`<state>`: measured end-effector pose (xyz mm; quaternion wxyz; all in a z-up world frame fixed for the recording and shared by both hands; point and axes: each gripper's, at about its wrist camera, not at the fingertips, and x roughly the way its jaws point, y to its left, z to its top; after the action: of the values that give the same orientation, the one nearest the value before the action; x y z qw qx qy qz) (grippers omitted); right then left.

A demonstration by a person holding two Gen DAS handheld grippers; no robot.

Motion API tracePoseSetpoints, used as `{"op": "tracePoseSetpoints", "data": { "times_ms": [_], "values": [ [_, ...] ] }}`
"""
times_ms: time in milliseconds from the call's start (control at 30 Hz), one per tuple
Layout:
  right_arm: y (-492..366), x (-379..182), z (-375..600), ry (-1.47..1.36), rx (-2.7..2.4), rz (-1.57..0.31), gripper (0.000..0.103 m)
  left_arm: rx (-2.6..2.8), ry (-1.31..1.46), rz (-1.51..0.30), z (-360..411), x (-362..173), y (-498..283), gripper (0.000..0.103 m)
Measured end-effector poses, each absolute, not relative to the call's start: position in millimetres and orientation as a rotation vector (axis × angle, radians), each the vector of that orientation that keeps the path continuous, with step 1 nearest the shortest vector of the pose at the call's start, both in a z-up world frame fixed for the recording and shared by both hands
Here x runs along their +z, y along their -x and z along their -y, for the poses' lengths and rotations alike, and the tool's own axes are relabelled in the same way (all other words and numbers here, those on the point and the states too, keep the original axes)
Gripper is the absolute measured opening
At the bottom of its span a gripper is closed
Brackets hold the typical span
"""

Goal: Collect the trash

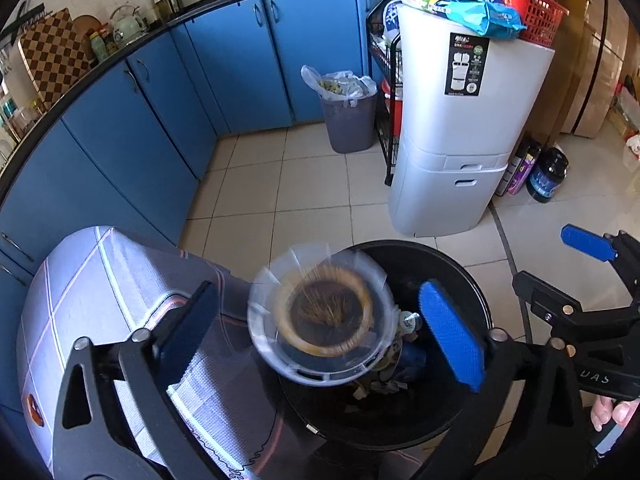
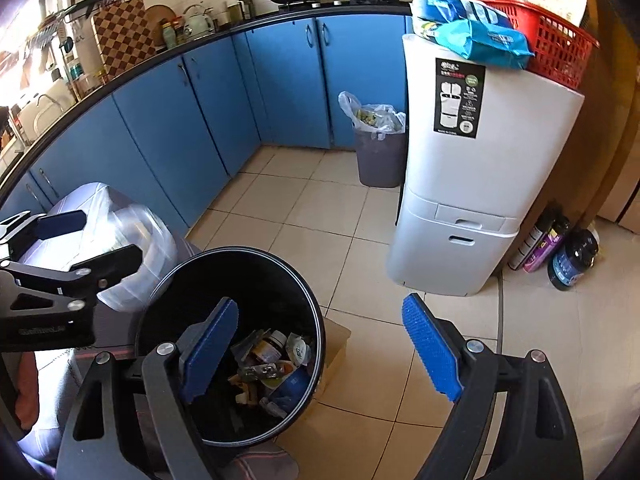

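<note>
A clear plastic takeaway container (image 1: 324, 312) with brown noodle leftovers is blurred in mid-air between my left gripper's (image 1: 320, 332) open fingers, over the black round trash bin (image 1: 472, 304). Neither pad touches it. The container also shows in the right wrist view (image 2: 140, 252), beside the left gripper (image 2: 80, 240). The bin (image 2: 176, 280) holds several wrappers, cups and packets (image 2: 276, 364). My right gripper (image 2: 320, 352) is open and empty above the bin's right edge; it shows at the right of the left wrist view (image 1: 560, 260).
A table with a checked grey cloth (image 1: 100, 292) stands left of the bin. A white tall appliance (image 1: 460, 120) with a red basket on top stands behind it, with bottles (image 2: 560, 248) beside. A grey lined bin (image 1: 348, 112) sits by the blue cabinets (image 1: 160, 120). A cardboard box (image 2: 336, 344) lies under the black bin.
</note>
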<state>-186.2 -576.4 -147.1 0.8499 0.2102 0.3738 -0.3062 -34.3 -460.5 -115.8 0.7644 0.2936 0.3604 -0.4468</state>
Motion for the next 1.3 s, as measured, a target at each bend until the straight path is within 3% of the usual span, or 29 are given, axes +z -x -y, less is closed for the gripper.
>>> {"op": "tracePoseSetpoints", "data": {
  "times_ms": [367,1300],
  "values": [
    [185,-151,573,-0.449,-0.633,-0.795,0.082,-0.975,-0.604,-0.846,458,-122,26,0.099],
    [181,-144,561,-0.414,-0.613,-0.783,0.082,-0.955,-0.63,-0.77,451,-113,34,0.099]
  ]
}}
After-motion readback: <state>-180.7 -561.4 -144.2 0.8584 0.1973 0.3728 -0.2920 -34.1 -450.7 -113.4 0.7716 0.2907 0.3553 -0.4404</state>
